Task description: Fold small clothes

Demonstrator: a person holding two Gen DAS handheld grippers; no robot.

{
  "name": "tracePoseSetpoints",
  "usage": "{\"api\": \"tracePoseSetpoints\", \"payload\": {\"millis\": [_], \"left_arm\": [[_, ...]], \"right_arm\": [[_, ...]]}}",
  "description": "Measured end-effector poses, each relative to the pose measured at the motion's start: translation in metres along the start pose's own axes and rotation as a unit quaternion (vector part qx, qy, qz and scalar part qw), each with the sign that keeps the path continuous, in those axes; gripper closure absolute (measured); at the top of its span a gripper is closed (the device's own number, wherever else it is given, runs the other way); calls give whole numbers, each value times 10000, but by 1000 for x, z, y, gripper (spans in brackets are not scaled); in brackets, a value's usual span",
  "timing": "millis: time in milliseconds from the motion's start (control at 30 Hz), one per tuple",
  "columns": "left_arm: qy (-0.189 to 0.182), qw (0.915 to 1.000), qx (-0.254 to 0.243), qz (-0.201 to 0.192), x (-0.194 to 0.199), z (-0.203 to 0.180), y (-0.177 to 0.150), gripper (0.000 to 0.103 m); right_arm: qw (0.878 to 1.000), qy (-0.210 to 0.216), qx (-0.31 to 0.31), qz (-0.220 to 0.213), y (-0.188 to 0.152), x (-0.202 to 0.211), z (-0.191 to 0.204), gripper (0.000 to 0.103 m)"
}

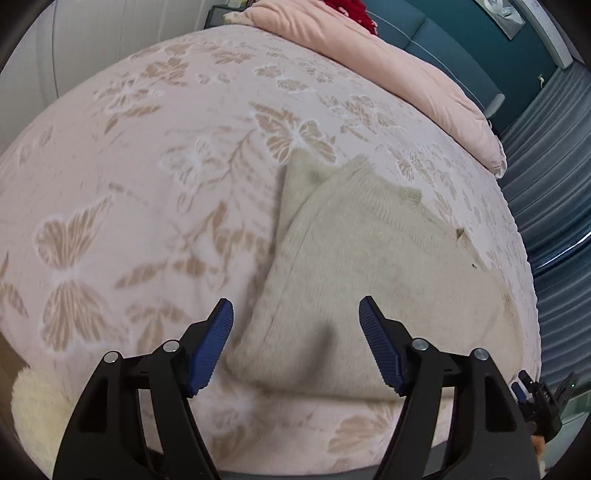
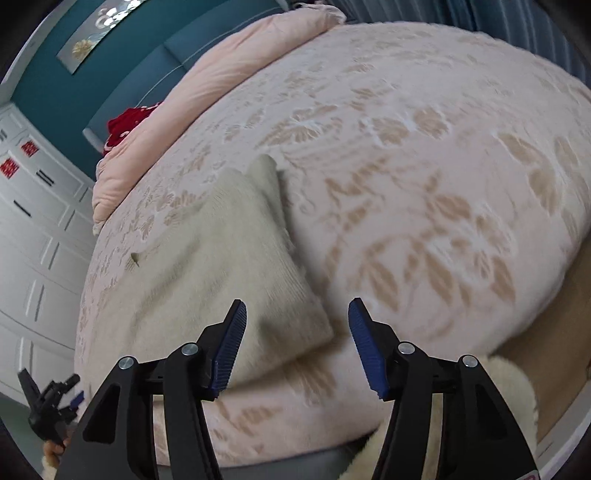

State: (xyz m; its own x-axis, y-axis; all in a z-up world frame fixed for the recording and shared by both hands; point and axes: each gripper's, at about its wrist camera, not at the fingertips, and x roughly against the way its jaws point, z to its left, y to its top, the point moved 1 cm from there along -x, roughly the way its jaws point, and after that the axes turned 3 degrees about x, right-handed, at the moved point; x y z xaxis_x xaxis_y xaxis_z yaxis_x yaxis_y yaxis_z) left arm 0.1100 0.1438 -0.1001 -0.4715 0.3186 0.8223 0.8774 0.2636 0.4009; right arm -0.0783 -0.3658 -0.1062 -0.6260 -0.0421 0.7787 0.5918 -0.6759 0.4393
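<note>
**Op:** Cream knit sweater (image 1: 369, 266), that's the job, and I'm looking at it between my left gripper (image 1: 295, 310) fingers right now. Jaws spread wide, blue pads (image 1: 212, 347) facing each other with nothing between them. I hover over the near left part of the garment, not touching it.

**Desk:** And your right side?

**Op:** Right gripper (image 2: 297, 308) is parted too, empty, hanging over the sweater's (image 2: 221, 266) near right corner where its edge meets the bedspread (image 2: 424, 221). In the right wrist view I catch my left gripper (image 2: 51, 406) low at the left edge, well apart from this one. From the left wrist view the right gripper (image 1: 543, 406) shows small at the lower right border.

**Desk:** How does the garment lie?

**Op:** Flat on the bed, already doubled into a compact shape, a sleeve or flap poking out at the far left corner. It's a bit blurred, so I can't tell how many layers. It sits on the pink bedspread (image 1: 147, 184) with tan butterflies and leaves.

**Desk:** Beyond that?

**Op:** A pink quilt (image 1: 388, 66) rolled along the far edge, something red (image 1: 351, 9) behind it, against a teal headboard (image 1: 443, 40). Grey-blue curtains (image 1: 546, 184) on one side, white panelled wardrobe doors (image 2: 33, 221) on the other. A fluffy cream thing (image 2: 513, 398) sits low beside the bed.
</note>
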Motion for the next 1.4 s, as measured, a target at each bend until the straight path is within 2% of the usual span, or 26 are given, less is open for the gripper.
{"api": "tracePoseSetpoints", "payload": {"millis": [67,167,200,267,333,367,400,433,533,600,633,700,733,767,800,833,867,900,933,967,1033,1100,1167,1233,1400], "left_arm": [[-19,9999,109,93,-3,4,-16,35],[-79,9993,251,267,-12,4,-28,37],[-46,9991,283,308,-16,3,-30,41],[65,9984,383,409,-22,4,-30,58],[-78,9971,593,460,-25,6,-27,73],[-54,9969,638,452,-24,5,-27,82],[-36,9973,599,425,-22,4,-26,86],[10,9979,531,372,-18,1,-26,91],[206,9993,280,148,-1,-4,-27,93],[413,9986,279,173,0,1,-30,93],[490,9978,329,294,-6,6,-34,93],[624,9959,391,522,-22,17,-40,93],[597,9962,401,484,-23,18,-42,91],[564,9967,393,420,-18,17,-41,90],[446,9978,369,328,-11,14,-39,89],[282,9988,341,209,-1,10,-35,88],[167,9994,297,107,9,6,-31,79],[76,9997,210,15,17,0,-26,71],[28,9999,115,-93,24,-6,-18,51],[18,9997,17,-247,30,-13,-9,38],[-5,9986,-246,-473,32,-32,13,34],[15,9980,-421,-463,20,-51,37,27],[-39,9978,-479,-448,-1,-66,59,15],[61,9979,-538,-358,-30,-79,77,15],[449,9965,-640,287,-103,-91,96,16]], "right_arm": [[9996,57,-245,110,-13,0,-10,39],[9989,127,-277,367,-22,-10,-8,38],[9987,195,-271,372,-21,-14,-6,38],[9984,301,-338,326,-15,-21,0,38],[9976,513,-393,235,-8,-26,8,38],[9976,524,-411,199,-4,-29,11,52],[9976,566,-360,182,-1,-31,14,93],[9975,599,-283,256,3,-31,18,94],[9951,917,-274,-251,14,2,23,95],[9965,780,-69,-302,14,13,21,95],[9982,596,12,-95,11,4,16,96],[9978,58,112,656,-2,-32,-5,93],[9963,42,-1,856,-8,-41,-13,91],[9968,125,-159,773,-9,-36,-16,84],[9978,113,-158,628,-5,-26,-13,70],[9991,-53,-54,411,-1,-14,-8,63],[9993,-302,78,193,4,-3,-2,51],[9986,-467,251,-14,11,7,4,49],[9976,-497,440,-171,19,15,11,49],[9965,-467,633,-275,27,18,19,49],[9943,-392,931,-350,48,16,36,47],[9934,-203,1093,-286,66,1,55,44],[9919,-162,1245,-174,83,-21,72,44],[9891,-225,1450,-71,95,-47,88,43],[9844,-531,1659,264,105,-108,105,39]]}}
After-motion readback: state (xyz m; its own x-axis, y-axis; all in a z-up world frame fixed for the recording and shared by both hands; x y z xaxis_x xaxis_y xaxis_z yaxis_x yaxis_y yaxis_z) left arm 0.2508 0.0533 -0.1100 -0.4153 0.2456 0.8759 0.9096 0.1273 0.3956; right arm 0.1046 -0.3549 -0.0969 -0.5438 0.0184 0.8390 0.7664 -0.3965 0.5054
